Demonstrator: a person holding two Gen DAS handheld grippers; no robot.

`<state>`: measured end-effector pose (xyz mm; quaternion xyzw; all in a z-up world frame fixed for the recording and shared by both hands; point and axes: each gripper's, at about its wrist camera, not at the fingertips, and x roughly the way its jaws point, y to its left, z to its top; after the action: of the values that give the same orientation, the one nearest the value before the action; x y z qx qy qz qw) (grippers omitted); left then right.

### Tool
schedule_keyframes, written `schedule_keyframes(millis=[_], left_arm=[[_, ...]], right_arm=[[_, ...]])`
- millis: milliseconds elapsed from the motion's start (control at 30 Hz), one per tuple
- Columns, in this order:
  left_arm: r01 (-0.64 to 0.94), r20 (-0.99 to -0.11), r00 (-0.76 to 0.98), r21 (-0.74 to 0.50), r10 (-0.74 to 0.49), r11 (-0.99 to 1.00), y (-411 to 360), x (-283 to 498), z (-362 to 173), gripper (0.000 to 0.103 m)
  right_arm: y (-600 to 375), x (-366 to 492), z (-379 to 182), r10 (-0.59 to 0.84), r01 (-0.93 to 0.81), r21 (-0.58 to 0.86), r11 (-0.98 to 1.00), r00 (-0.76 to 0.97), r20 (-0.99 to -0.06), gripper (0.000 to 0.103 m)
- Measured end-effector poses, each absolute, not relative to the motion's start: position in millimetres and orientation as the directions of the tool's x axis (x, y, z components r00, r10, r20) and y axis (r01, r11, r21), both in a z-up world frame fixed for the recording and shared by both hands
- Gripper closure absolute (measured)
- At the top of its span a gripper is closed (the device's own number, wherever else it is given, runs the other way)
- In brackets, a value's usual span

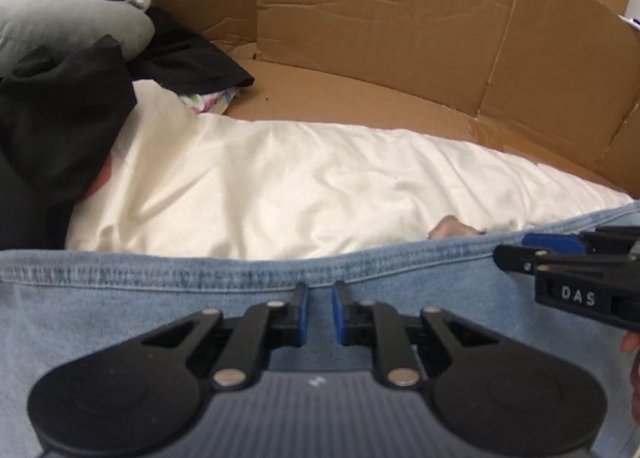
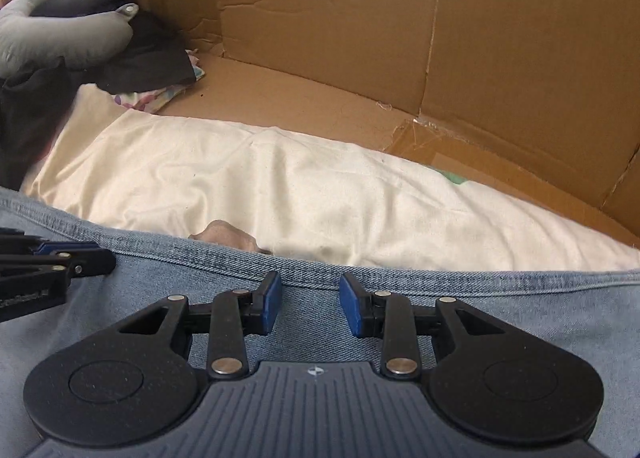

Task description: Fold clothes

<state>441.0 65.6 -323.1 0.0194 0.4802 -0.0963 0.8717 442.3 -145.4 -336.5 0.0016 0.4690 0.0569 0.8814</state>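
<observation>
Holding light-blue denim garment (image 1: 120, 322) near hemmed edge, over cream cloth (image 1: 280, 186) on cardboard box floor (image 1: 360, 98); left gripper (image 1: 319, 312) jaws narrowly apart, right gripper (image 2: 308, 308) jaws wider, neither visibly clamping. Risk: hem slips, fold skews.

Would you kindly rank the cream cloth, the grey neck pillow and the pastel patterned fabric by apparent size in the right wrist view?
1. Cream cloth, spanning most of the frame's width.
2. Grey neck pillow, partly cut off at the left edge.
3. Pastel patterned fabric, only a corner showing under the black garment, so its true size is unsure.
</observation>
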Motion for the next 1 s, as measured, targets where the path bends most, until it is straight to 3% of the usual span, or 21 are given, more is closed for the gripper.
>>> schedule_keyframes(millis=[267, 467, 567, 667, 767, 1000], left_arm=[[0.235, -0.81, 0.559, -0.049, -0.176, 0.971, 110, 416, -255, 0.068], [0.142, -0.816, 0.566, -0.043, -0.117, 0.989, 151, 387, -208, 0.064], [0.123, -0.805, 0.586, -0.02, -0.089, 0.992, 170, 363, -177, 0.051], [0.106, -0.793, 0.607, 0.014, -0.054, 0.994, 191, 334, -146, 0.048], [0.07, -0.781, 0.624, 0.031, -0.019, 0.997, 217, 304, -118, 0.043], [-0.065, -0.773, 0.629, 0.062, 0.089, 0.996, 290, 236, -72, 0.042]], right_arm=[[-178, 408, -300, 0.106, -0.088, 0.069, 0.994, 0.544, -0.832, 0.064], [-215, 373, -253, 0.079, -0.031, 0.075, 0.997, 0.556, -0.828, 0.063], [-228, 356, -218, 0.098, -0.018, 0.107, 0.994, 0.576, -0.811, 0.061], [-235, 339, -183, 0.118, -0.034, 0.123, 0.992, 0.602, -0.79, 0.052], [-235, 323, -150, 0.128, -0.064, 0.113, 0.992, 0.621, -0.773, 0.052], [-239, 282, -73, 0.143, -0.065, 0.133, 0.989, 0.659, -0.739, 0.051]])
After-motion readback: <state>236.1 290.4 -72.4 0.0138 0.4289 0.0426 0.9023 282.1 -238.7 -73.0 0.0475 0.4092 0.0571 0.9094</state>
